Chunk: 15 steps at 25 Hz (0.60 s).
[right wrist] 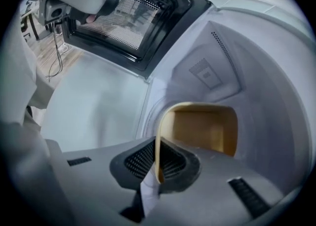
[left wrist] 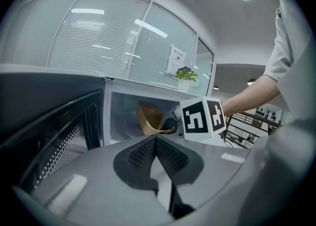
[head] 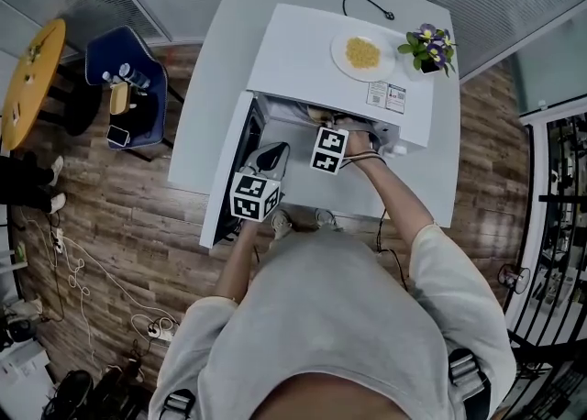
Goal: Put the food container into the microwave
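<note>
The white microwave (head: 312, 60) stands on a white table with its door (head: 240, 157) swung open to the left. A tan food container (right wrist: 202, 129) is tilted inside the cavity. My right gripper (right wrist: 157, 166) is shut on its near rim, which runs up between the pads. In the head view only that gripper's marker cube (head: 330, 149) shows at the cavity mouth. From the left gripper view, the container (left wrist: 149, 119) sits in the cavity beside that cube. My left gripper (left wrist: 156, 143) hangs shut and empty in front of the open door (left wrist: 49, 136).
On top of the microwave sit a plate of yellow food (head: 363, 53) and a potted plant with purple flowers (head: 427, 48). A black cable (head: 367, 4) lies on the table (head: 220, 60) behind. A blue chair (head: 128, 88) and a yellow round table (head: 32, 70) stand to the left.
</note>
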{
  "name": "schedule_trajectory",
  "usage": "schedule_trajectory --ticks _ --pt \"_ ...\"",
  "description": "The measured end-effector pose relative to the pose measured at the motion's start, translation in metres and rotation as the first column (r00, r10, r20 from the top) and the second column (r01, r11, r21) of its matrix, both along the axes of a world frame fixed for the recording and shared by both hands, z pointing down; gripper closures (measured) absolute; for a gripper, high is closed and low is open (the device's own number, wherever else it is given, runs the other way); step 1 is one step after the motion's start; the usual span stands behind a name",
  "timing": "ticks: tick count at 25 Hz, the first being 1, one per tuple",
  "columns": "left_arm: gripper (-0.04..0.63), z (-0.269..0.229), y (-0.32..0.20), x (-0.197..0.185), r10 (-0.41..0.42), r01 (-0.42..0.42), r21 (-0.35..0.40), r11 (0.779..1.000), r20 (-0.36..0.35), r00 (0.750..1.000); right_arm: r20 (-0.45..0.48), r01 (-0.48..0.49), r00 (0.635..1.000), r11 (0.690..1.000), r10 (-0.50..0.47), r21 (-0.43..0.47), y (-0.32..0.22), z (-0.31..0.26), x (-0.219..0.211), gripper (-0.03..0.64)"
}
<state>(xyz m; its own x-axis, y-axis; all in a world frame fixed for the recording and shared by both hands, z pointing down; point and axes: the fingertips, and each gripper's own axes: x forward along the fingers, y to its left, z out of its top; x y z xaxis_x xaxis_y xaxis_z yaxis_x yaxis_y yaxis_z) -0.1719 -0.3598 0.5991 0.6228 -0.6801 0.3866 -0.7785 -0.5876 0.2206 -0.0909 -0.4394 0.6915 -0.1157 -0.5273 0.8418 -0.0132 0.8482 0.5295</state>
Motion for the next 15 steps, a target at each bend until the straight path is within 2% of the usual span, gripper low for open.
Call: schedule_trajectory --ticks 15 --pt "0.584 0.005 -0.003 -0.007 -0.022 0.022 -0.018 1.000 0.004 1.000 -0.017 -0.012 1.000 0.997 0.014 0.075 -0.022 0.012 -0.002 0.600"
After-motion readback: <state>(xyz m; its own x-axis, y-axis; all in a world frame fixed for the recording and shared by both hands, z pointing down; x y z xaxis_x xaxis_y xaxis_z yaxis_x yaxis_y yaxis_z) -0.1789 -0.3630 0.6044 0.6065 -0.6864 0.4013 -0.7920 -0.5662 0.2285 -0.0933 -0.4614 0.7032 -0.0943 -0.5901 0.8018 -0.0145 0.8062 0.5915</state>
